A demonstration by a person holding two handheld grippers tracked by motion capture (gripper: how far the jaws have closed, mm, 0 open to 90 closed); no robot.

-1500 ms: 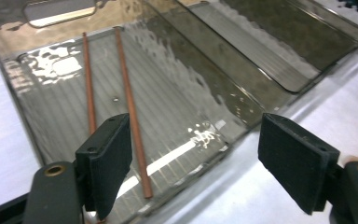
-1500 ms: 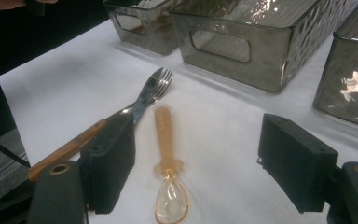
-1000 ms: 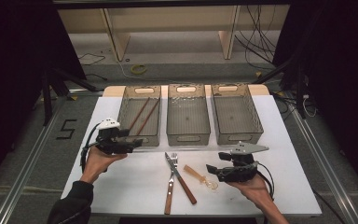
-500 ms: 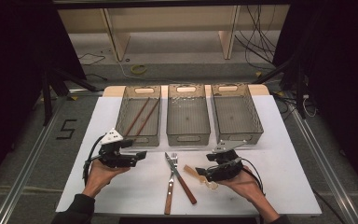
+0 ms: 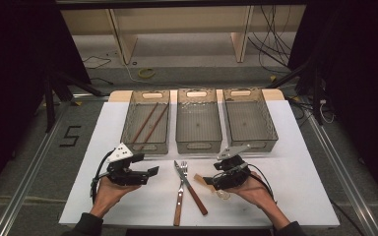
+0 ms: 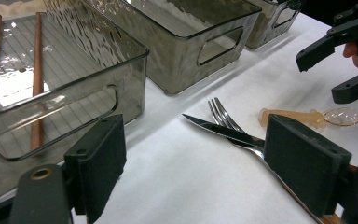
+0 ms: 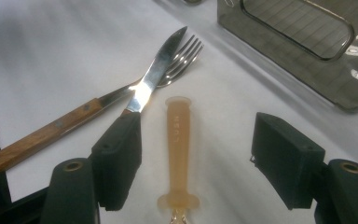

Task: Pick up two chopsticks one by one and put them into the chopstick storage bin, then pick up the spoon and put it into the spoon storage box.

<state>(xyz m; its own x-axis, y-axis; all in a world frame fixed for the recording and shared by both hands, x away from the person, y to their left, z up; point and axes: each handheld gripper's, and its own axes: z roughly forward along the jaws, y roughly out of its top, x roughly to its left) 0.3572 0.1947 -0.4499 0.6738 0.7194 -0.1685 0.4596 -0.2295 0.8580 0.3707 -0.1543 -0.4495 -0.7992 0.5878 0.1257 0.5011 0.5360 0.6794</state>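
On the white worktop the right gripper sits low near the front edge, its jaws standing wide to either side of the amber spoon without pressing on it; they have just been closing a little, and the spoon's handle lies flat between them in the right gripper view, its clear bowl at the gripper's base and its flat end pointing toward the fork and knife. Those two lie crossed just beyond the spoon, in the middle of the worktop's front half, wooden handles toward the front edge. The left gripper is held at the front left, jaws wide apart and holding nothing, aimed across the worktop at the knife and fork; in the left gripper view one pad seems to overlap the knife blade, though whether it touches is hard to tell. Three smoky plastic bins stand in a row along the back edge: the left bin holds two brown chopsticks, with the middle bin and right bin beside it.
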